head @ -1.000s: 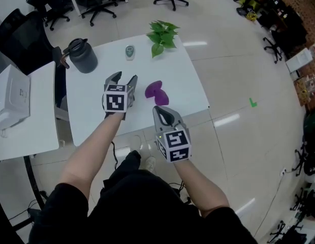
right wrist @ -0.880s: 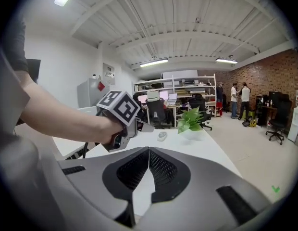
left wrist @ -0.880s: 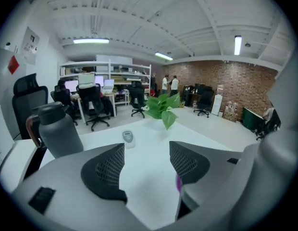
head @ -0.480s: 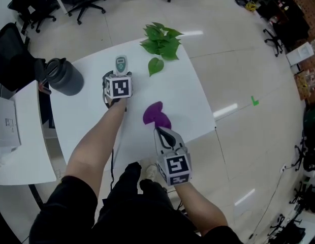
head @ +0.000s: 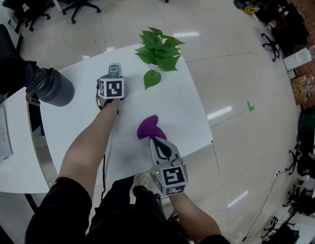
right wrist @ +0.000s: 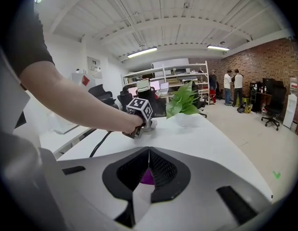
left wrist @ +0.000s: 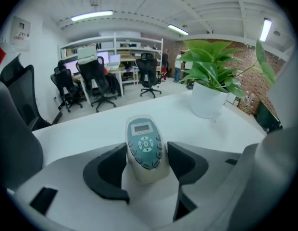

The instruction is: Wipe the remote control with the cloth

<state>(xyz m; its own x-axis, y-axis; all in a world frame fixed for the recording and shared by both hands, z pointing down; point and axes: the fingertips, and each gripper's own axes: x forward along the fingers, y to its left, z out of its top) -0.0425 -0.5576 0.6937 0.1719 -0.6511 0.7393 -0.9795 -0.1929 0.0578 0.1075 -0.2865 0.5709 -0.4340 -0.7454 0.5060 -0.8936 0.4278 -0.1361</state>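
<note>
Two pickups underway: my left gripper (left wrist: 146,157) closes round the remote (head: 114,69); my right gripper (right wrist: 149,165), shut beside the cloth (head: 149,127), must open.

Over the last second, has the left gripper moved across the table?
Yes. The left gripper went forward to the remote control, which lies between its closing jaws.

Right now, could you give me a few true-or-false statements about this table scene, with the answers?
1. The cloth is purple. True.
2. The remote lies between the left hand-held gripper's jaws. True; they are closing around it.
3. The right hand-held gripper is empty. False: it is shut on the cloth.
4. The plant stands on the floor. False: it stands on the table.
</note>
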